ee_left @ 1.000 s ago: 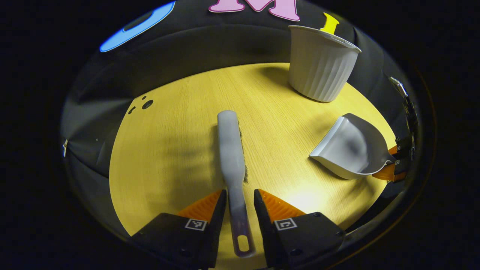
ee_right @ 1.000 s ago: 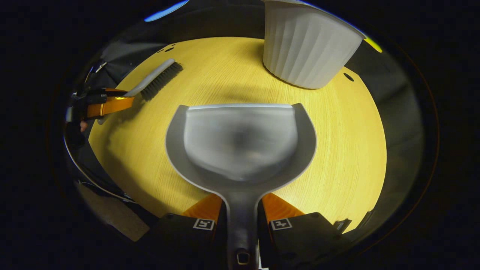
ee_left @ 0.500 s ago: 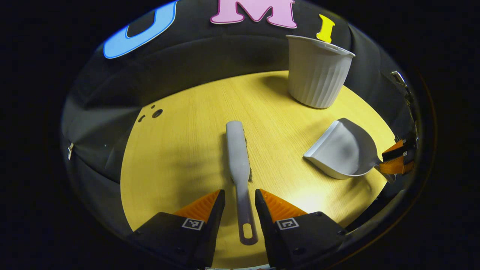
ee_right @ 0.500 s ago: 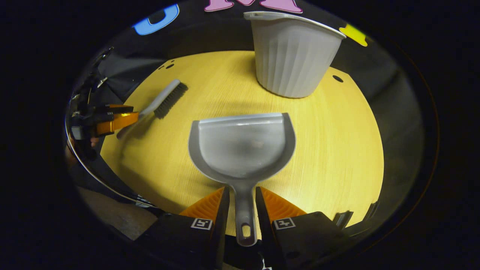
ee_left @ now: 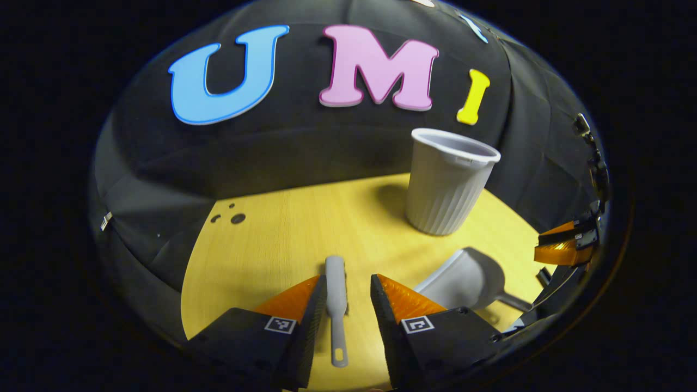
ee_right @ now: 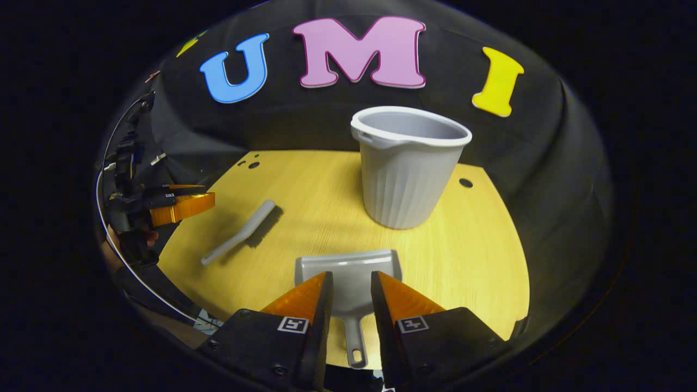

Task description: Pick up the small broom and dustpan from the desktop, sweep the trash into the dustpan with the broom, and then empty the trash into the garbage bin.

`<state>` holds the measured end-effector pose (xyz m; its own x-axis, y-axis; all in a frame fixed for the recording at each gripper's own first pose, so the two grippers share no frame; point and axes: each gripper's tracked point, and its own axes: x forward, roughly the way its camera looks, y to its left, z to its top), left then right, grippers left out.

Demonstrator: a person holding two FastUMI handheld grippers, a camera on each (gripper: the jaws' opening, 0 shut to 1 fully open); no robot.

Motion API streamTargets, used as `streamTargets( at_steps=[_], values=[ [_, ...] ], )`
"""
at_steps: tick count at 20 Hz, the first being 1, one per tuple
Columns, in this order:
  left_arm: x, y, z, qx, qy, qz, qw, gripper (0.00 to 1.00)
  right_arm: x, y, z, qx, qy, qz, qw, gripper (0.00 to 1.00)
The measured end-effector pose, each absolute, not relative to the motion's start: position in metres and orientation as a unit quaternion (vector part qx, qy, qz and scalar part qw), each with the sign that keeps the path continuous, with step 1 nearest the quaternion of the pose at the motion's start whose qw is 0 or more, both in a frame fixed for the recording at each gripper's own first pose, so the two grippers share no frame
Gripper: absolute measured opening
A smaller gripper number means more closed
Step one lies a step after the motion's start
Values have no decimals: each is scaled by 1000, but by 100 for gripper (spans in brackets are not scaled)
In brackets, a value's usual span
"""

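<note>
Left gripper [ee_left: 348, 279]: fingers apart, clamped on nothing, raised clear of the desk [ee_left: 272, 239] and looking forward and down along it. Broom [ee_left: 336, 272] flat on the wood below, bristles to one side, handle running back between the two fingers in the left gripper view, but touched by neither.

Right gripper [ee_right: 351, 275]: same story. Spread, holding nothing, hanging above the dustpan [ee_right: 343, 262], handle pointing back toward the camera, mouth facing the bin [ee_right: 408, 169]. Pan resting on the desk, near the bin but not touching.

Bin upright toward the back of the desk, in front of the black cloth wall; inside not visible from either view.

Step in hand, as a judgement: both tools lying free, no litter visible anywhere on the wood. Reads more like the close of the job than the start, with tools laid down and sweeping done, though not certain from this alone.

Next move, if any grasp remains: lower each gripper straight down until the handle sits well between the fingers, then close – broom on the left, pan on the right. Otherwise, nothing left but to draw off.

Pose: both grippers level with each other, well apart, each aimed at the bin side of the desk.
</note>
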<state>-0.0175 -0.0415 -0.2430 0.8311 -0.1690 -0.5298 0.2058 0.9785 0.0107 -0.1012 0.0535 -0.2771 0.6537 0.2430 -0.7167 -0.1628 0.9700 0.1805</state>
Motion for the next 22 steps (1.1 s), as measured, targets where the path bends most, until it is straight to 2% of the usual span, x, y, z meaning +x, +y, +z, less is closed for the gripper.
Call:
streamTargets(
  at_steps=[3,11,13,14,16,17,18,22],
  values=[
    [-17,-57,-200,34,225,-86,970,56,-83,44,-248,48,348,117,929,44],
    [-44,-86,-118,-9,160,-24,987,56,-66,11,-170,25,240,151,959,43],
    [-51,-90,-104,-11,153,-11,988,57,-64,6,-151,17,216,161,963,40],
    [-55,-89,-99,-12,151,-2,988,56,-63,5,-142,17,205,165,964,44],
    [-61,-92,-87,-17,147,8,989,56,-63,5,-123,22,190,177,965,43],
    [-63,-94,-82,-18,145,12,989,57,-63,4,-114,25,184,182,966,47],
    [-64,-96,-77,-16,144,13,989,56,-62,1,-106,25,178,182,967,44],
    [-72,-103,-62,0,133,15,991,56,-63,-11,-83,27,156,174,972,44]
  ],
)
